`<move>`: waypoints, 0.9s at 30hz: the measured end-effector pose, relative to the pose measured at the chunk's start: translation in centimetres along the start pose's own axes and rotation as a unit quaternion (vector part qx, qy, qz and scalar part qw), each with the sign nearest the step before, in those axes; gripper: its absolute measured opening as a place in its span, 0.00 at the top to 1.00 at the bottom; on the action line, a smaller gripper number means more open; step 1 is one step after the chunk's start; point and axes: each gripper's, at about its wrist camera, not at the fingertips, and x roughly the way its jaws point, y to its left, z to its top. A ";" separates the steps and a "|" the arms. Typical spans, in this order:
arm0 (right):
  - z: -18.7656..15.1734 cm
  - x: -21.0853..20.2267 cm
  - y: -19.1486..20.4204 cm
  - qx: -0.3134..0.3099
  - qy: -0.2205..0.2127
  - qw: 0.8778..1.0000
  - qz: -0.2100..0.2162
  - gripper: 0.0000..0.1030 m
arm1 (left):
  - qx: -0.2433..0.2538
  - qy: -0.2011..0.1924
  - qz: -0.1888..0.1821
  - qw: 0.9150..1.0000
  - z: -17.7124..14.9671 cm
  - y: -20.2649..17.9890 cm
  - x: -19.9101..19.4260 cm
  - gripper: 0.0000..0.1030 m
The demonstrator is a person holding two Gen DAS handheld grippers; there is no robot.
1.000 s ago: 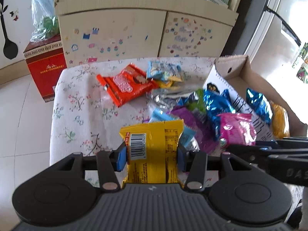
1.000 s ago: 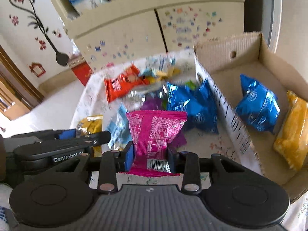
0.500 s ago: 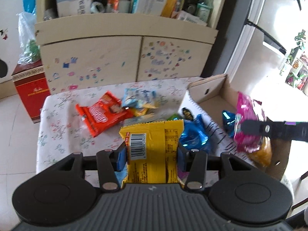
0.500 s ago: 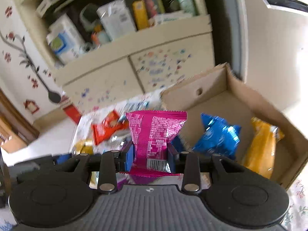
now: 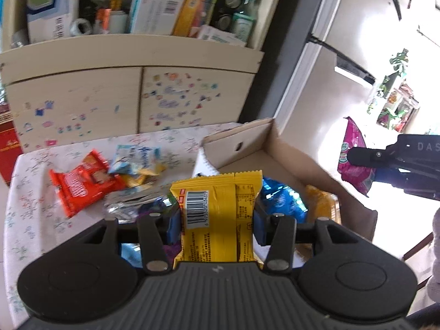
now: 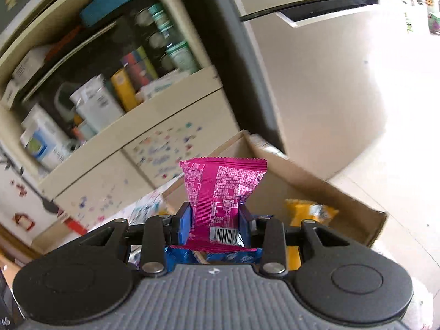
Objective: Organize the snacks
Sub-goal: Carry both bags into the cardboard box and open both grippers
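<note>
left tongs [image 5: 217, 220] | risen off table || right tongs [image 6: 214, 227] | lifted above box [image 6: 343, 195]

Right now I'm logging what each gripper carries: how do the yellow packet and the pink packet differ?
The yellow packet sits in the left gripper; the pink packet sits in the right gripper. The yellow packet's barcode is high on its left; the pink packet's is at its bottom. Both stand upright, clamped, crimped edge up.
</note>
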 end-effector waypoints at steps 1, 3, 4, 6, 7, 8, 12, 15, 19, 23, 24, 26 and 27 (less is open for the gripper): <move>0.2 0.0 -0.3 0.006 -0.003 1.000 -0.004 0.60 | -0.001 -0.001 -0.006 1.000 0.1 -0.3 0.2 0.53; 0.5 -0.2 -1.0 0.019 -0.009 1.000 -0.012 0.60 | 0.001 -0.002 -0.017 1.000 0.4 -1.2 0.7 0.53; 0.6 -0.2 -1.4 0.026 -0.010 0.999 -0.017 0.60 | 0.003 -0.002 -0.023 1.000 0.4 -1.7 0.9 0.53; 0.7 -0.4 -2.0 0.037 -0.013 0.999 -0.025 0.60 | 0.008 0.001 -0.035 0.999 0.4 -2.8 1.5 0.53; 0.8 -0.4 -2.2 0.041 -0.014 0.999 -0.029 0.60 | 0.011 0.003 -0.041 0.999 0.3 -3.4 1.8 0.53; 0.8 -0.5 -2.5 0.045 -0.016 0.998 -0.032 0.60 | 0.014 0.005 -0.047 0.999 0.3 -3.9 2.1 0.53; 1.0 -0.8 -3.5 0.060 -0.020 0.997 -0.045 0.60 | 0.021 0.010 -0.065 0.998 0.4 -5.9 3.2 0.53; 1.1 -0.8 -4.2 0.074 -0.020 0.995 -0.056 0.60 | 0.026 0.014 -0.074 0.997 0.5 -7.2 4.1 0.53; 1.0 -0.4 -5.3 0.105 -0.010 0.992 -0.067 0.57 | 0.030 0.028 -0.083 0.996 0.4 -8.8 5.7 0.50; 1.1 -0.4 -6.2 0.138 -0.006 0.989 -0.056 0.49 | 0.017 0.046 -0.092 0.995 0.2 -9.4 6.6 0.25; 1.0 -0.5 -6.1 0.137 -0.007 0.989 -0.058 0.44 | 0.019 0.046 -0.095 0.994 0.2 -9.4 6.4 0.23; 0.9 -0.5 -5.9 0.133 -0.007 0.989 -0.059 0.42 | 0.027 0.042 -0.092 0.995 0.3 -9.2 6.0 0.19; 0.9 -0.5 -5.9 0.134 -0.006 0.989 -0.056 0.42 | 0.029 0.041 -0.088 0.995 0.4 -9.1 5.8 0.18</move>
